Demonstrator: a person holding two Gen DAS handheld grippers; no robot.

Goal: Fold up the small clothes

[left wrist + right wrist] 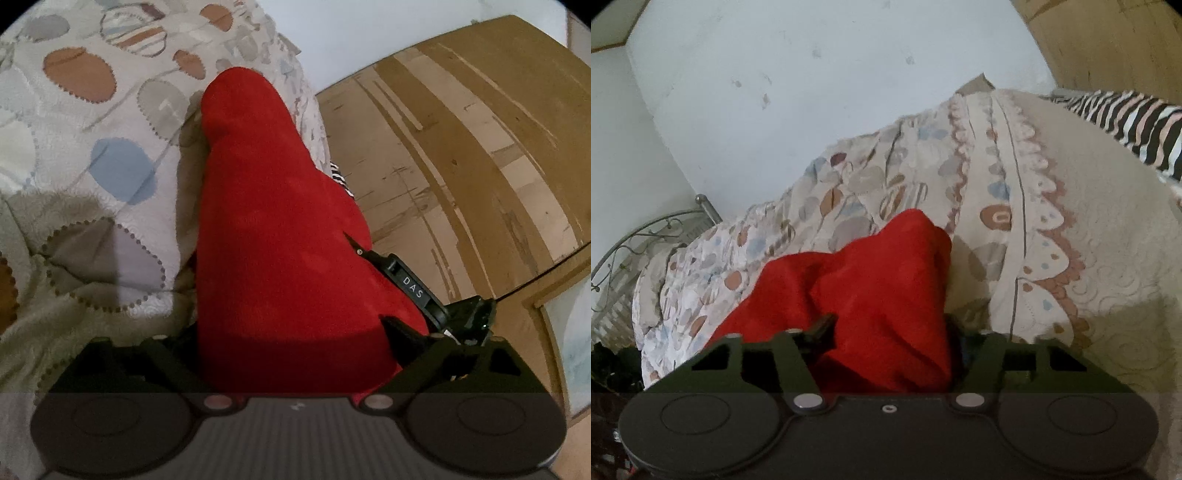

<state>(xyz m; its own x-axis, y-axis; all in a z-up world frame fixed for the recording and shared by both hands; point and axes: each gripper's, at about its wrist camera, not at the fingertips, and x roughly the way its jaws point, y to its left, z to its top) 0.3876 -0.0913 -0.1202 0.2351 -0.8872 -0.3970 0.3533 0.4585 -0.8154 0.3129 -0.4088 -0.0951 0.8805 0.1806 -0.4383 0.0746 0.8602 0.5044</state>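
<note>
Left wrist view: patterned bedspread (92, 122) fills nine o'clock. Red garment (273, 236) hangs above it, bunched between both tongs; left gripper (291, 350) and right gripper (886, 350) each seem to pinch it. Fingertips are buried, so a thin grip might slip, dropping a corner.

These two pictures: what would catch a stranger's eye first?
A bright red cloth fills the middle of both views, bunched between each gripper's fingers. Under it lies a pale bedspread patterned with brown, grey and blue ovals. In the left view a worn wooden floor shows to the right of the bed.
</note>
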